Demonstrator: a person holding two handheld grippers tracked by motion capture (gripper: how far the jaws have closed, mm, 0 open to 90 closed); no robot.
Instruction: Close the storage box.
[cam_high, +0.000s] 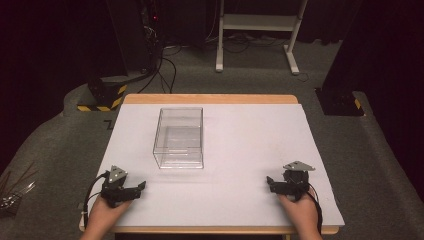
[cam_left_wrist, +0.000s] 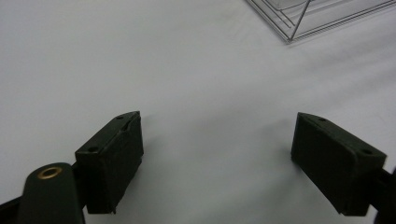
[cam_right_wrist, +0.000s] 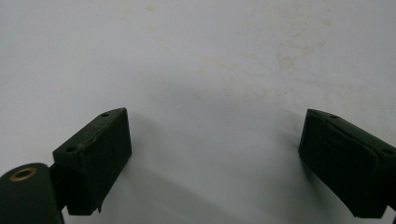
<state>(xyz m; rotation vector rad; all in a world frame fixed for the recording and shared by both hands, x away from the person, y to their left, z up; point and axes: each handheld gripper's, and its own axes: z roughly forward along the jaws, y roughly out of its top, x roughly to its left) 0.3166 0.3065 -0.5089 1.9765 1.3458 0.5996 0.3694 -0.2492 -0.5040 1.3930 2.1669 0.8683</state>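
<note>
Two grippers: I see both near the front edge of the table, well apart from each other, each one held in a hand.
Left gripper (cam_high: 141, 186): black, with a grey three-cornered plate on top; it rests low over the white sheet at the front left. In the left gripper view (cam_left_wrist: 217, 140) its two black jaws stand wide apart and nothing is between them, I see only bare sheet there.
Right gripper (cam_high: 269, 181): black, same kind of plate; it is at the front right. In the right gripper view (cam_right_wrist: 215, 140) its jaws are also spread wide and hold nothing.
Clear plastic rectangular box (cam_high: 179, 137): it stands upright on the sheet, left of the middle, ahead of the left gripper and apart from it. One corner of it (cam_left_wrist: 317, 16) appears in the left gripper view.
White sheet on the wooden table (cam_high: 250, 145): flat, with faint stains.
</note>
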